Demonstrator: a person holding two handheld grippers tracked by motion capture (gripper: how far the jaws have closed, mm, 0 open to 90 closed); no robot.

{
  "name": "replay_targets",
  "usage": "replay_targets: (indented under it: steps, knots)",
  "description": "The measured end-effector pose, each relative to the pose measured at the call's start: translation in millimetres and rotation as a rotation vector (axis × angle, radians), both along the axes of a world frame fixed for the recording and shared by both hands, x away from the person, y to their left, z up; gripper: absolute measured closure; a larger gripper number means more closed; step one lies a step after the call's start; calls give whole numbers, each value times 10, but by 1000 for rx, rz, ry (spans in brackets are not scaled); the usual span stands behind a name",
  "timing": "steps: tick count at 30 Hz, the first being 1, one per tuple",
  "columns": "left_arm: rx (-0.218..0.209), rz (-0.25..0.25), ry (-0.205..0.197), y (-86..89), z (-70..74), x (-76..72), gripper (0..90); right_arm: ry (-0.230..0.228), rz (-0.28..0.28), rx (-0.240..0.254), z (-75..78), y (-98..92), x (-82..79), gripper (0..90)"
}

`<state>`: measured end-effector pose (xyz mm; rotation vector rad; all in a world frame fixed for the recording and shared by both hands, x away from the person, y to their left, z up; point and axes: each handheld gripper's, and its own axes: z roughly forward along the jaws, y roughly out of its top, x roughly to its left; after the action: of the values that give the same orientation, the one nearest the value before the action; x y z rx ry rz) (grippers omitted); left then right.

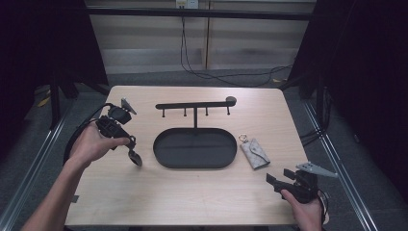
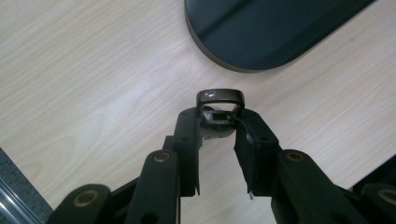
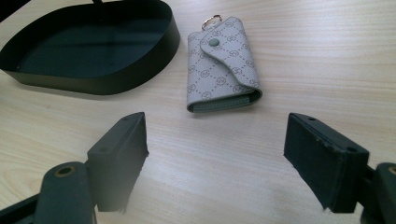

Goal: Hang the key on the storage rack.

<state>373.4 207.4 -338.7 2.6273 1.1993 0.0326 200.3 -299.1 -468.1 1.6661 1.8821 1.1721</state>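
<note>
One key pouch (image 3: 223,65), one car key (image 2: 219,109) (dark), one tray (image 1: 163,149), two tongs

A pale wooden worktop (image 1: 144,202) with rounded corners carries two things. A black oval tray (image 1: 195,147) sits at its middle, with a post rising from the far rim to a hooked bar (image 1: 192,105). A grey patterned key pouch (image 1: 254,153) lies flat just right of the tray, ring end far.
</note>
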Motion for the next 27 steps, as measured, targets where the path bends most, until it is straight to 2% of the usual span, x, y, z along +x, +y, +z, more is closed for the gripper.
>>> replay_targets:
  steps: [4, 11, 15, 21, 27]
  knots:
    - [5, -4, 13, -8, 56, 23, 707, 3, 1, 1, 0, -1, 1, 212]
    - [27, -5, 1, -54, 176, 36, 707, 3, 2, 2, 0, -1, 3, 212]
    - [32, -11, 11, -98, 207, 57, 707, 0, 8, -1, -1, 1, 4, 211]
    - [31, -28, 5, -188, 283, 80, 707, -4, 15, -5, 5, 9, 1, 202]
    - [28, -18, 10, -250, 348, 120, 706, -6, 20, -5, 9, 12, -1, 199]
